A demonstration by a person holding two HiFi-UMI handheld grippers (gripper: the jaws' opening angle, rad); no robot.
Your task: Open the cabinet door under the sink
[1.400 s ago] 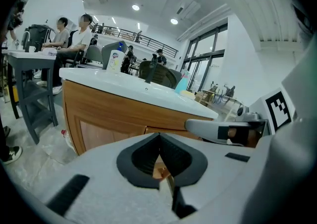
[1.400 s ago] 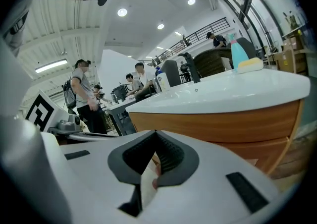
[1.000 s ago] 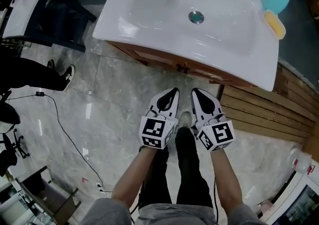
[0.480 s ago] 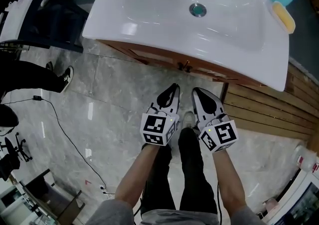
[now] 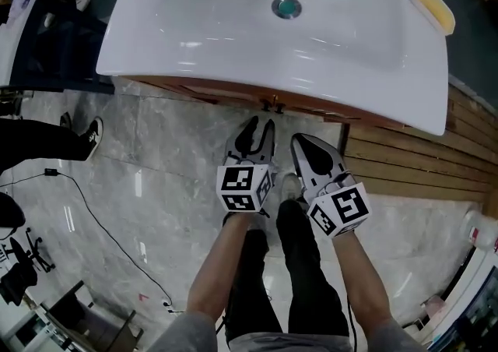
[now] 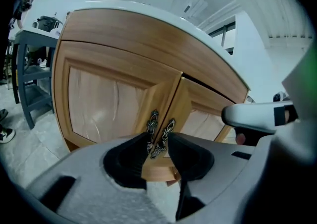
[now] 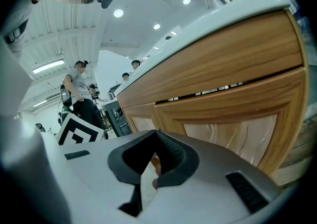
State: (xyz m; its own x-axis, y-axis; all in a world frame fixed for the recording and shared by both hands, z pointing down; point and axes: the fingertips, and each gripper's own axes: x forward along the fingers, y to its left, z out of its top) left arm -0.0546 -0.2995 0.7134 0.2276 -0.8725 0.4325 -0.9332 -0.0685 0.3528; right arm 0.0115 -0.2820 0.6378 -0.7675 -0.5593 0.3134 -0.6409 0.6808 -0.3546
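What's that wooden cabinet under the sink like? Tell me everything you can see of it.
The cabinet is warm brown wood, standing on the grey floor under the white sink. Its two doors, each framing a paler panel, look closed and meet at two ornate dark metal handles. The handles sit between the opening fingers of the left gripper; no contact shows.

head: steeply down | gripper views: low, close | shared: probably cabinet (image 6: 114, 64)
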